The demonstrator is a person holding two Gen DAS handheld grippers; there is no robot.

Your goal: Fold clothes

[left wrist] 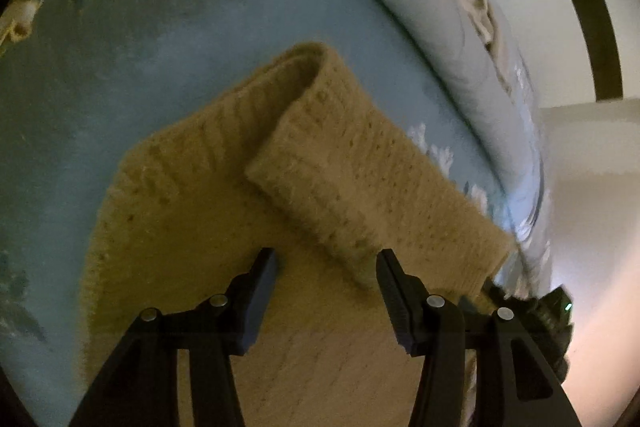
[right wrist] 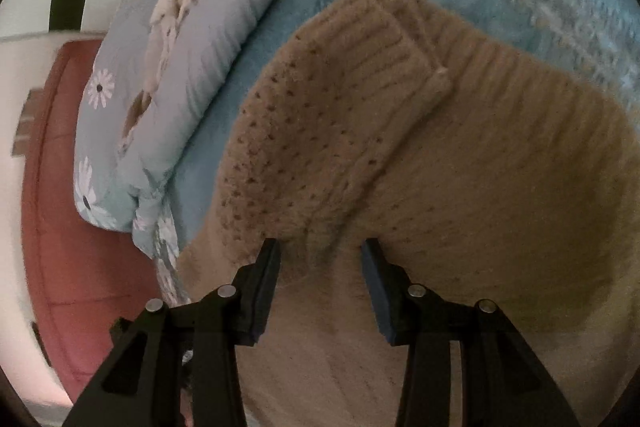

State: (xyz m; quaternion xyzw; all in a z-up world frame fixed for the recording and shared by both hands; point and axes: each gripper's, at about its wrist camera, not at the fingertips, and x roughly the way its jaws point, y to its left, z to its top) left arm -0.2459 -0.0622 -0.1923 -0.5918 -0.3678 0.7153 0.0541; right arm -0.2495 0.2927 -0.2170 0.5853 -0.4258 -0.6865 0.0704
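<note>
A tan knitted sweater (left wrist: 192, 211) lies on a blue floral bedsheet (left wrist: 120, 67). One sleeve (left wrist: 360, 187) is folded across its body. My left gripper (left wrist: 326, 263) is open just above the sweater, beside the sleeve's lower edge. In the right wrist view the sweater (right wrist: 500, 187) fills the middle, with both ribbed cuffs (right wrist: 384, 39) lying on it. My right gripper (right wrist: 320, 253) is open just above the sweater, at the base of the folded sleeve (right wrist: 304, 147). Neither gripper holds anything.
A rolled floral quilt (left wrist: 460, 27) lies along the bed's edge, also in the right wrist view (right wrist: 160, 87). Beyond it are a white wall (left wrist: 580, 187) and a red floor (right wrist: 80, 227). The other gripper's body (left wrist: 540, 311) shows at the sweater's right edge.
</note>
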